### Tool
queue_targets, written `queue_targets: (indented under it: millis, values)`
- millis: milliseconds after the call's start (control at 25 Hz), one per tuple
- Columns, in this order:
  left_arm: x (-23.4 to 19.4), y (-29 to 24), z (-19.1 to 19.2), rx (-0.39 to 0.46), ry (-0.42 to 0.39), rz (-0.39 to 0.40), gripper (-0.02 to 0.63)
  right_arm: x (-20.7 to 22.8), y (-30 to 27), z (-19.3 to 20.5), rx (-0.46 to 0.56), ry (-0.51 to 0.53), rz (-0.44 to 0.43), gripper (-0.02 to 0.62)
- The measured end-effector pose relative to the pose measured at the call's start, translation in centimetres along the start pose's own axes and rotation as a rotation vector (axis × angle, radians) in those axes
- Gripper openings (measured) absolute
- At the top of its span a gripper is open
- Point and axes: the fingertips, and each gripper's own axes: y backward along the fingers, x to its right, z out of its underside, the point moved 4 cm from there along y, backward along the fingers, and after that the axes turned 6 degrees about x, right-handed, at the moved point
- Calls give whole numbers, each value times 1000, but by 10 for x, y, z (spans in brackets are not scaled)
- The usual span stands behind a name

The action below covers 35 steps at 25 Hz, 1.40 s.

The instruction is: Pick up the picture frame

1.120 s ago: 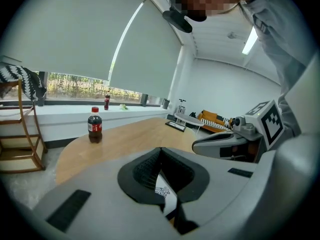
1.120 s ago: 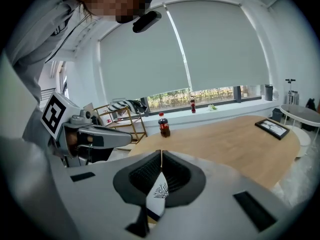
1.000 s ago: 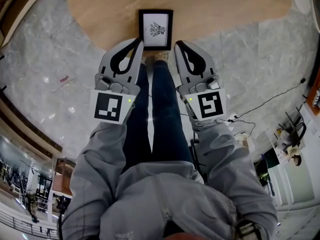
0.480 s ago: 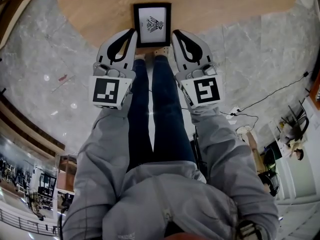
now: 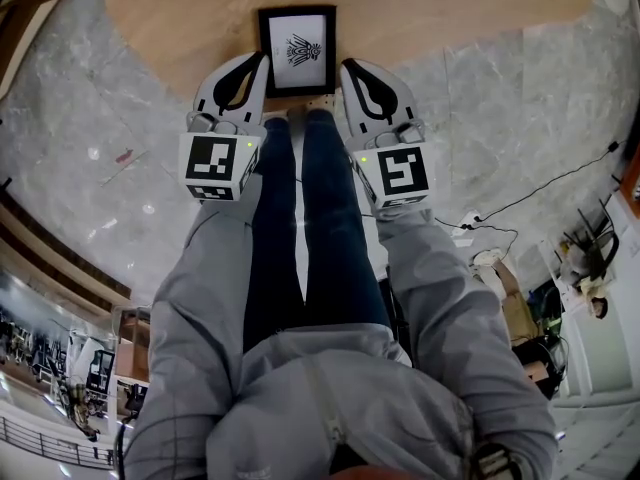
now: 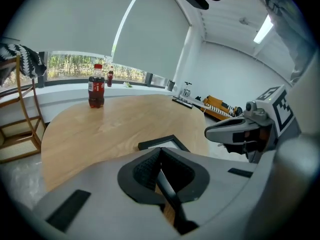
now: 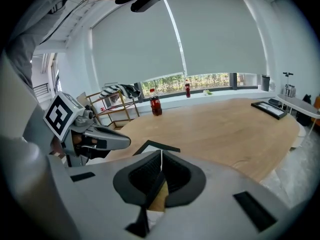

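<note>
The picture frame (image 5: 297,51) is black with a white print and lies flat near the front edge of the round wooden table (image 5: 420,13). My left gripper (image 5: 262,59) is shut and empty, its tips just off the frame's near left corner. On the other side my right gripper (image 5: 345,65) is also shut and empty, by the near right corner. In the left gripper view the frame (image 6: 165,143) peeks over the closed jaws of the left gripper (image 6: 160,149). The right gripper view shows the frame (image 7: 156,147) just past the right gripper (image 7: 161,153).
A cola bottle (image 6: 96,86) stands far across the table, with a smaller bottle (image 7: 188,89) on the window sill. A second dark frame (image 7: 270,109) lies at the table's far right. A wooden rack (image 6: 20,129) stands left of the table. Cables (image 5: 540,198) cross the marble floor.
Both grippers have come down and forward towards the table edge, now flanking the frame's near corners. Their jaws have stayed shut, and the frame has not moved.
</note>
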Motion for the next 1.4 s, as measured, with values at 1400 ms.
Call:
queue_targets:
  millis: [1400]
  values:
    - [44,-40,40,-239,-42,-14,92,32,45,80,-76,-411,-30,37]
